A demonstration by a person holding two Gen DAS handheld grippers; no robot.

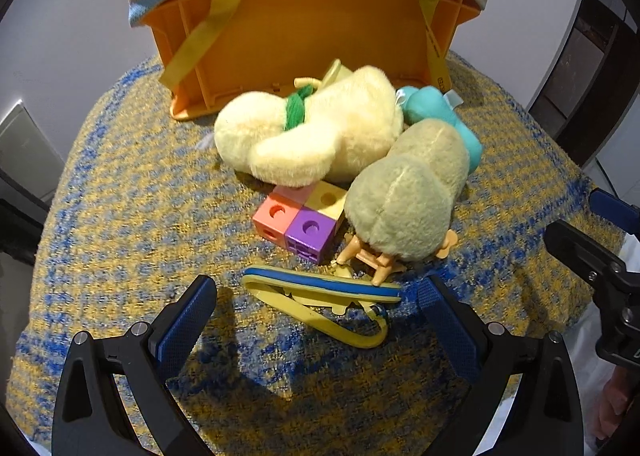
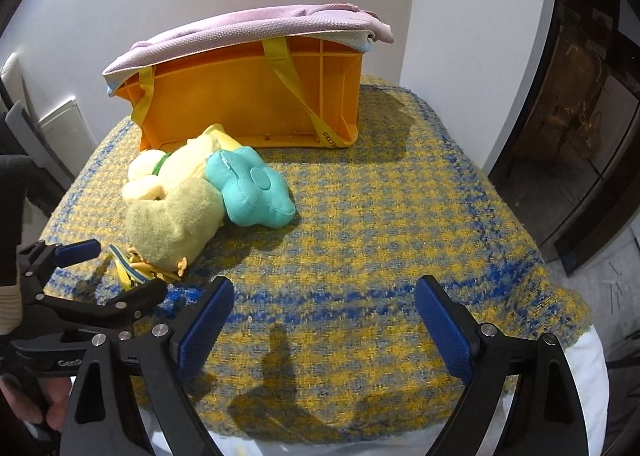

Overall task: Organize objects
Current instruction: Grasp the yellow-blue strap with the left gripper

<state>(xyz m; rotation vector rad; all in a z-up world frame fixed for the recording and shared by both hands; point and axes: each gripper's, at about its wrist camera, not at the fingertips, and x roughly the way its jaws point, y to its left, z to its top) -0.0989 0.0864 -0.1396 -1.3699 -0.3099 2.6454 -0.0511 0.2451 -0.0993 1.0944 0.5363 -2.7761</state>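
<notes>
Since the strap is thin, limp and light, pinch it where the blue-edged band lies flat. It sits near the cloth's front edge, between your left gripper's spread fingers, untouched. Your right gripper is also wide apart, over bare cloth, holding nothing.

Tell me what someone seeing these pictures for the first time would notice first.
Probably the orange crate tipped on its side at the back of the yellow-and-blue blanket, with a pink cloth draped over it. In front of it lies a heap of toys: a cream plush, a teal plush and coloured blocks. Both the left gripper and right gripper are open.
</notes>
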